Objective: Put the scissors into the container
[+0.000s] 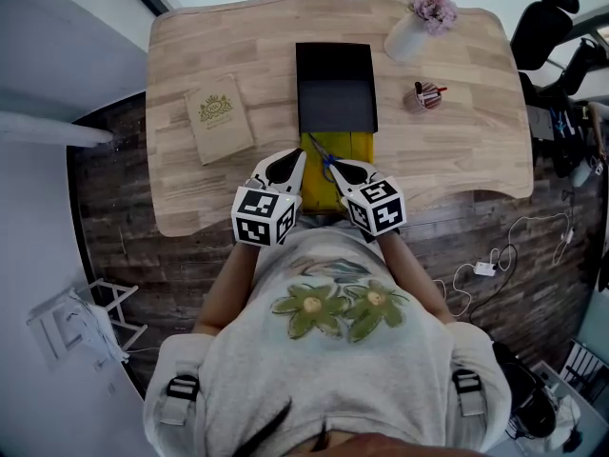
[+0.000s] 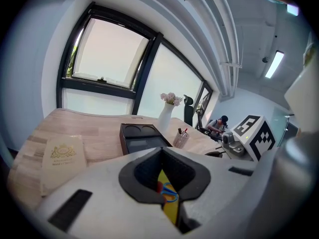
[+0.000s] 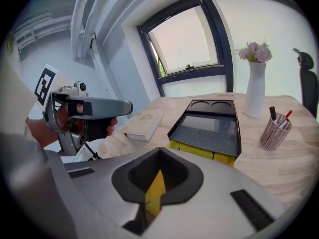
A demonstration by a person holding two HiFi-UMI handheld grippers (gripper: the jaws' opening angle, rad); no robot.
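The scissors have blue handles and lie slantwise on a yellow tray. That tray sticks out toward me from under the black container at the table's middle. My left gripper is just left of the scissors and my right gripper is just right of their handles. Both pairs of jaws stand shut. In the left gripper view the scissors show beyond the shut jaws, over yellow. The right gripper view shows only yellow past its jaws. I cannot tell whether either tip touches the scissors.
A tan book lies left of the container. A white vase of flowers and a mesh pen cup stand to its right. The table's front edge is close to my body. Cables lie on the floor at right.
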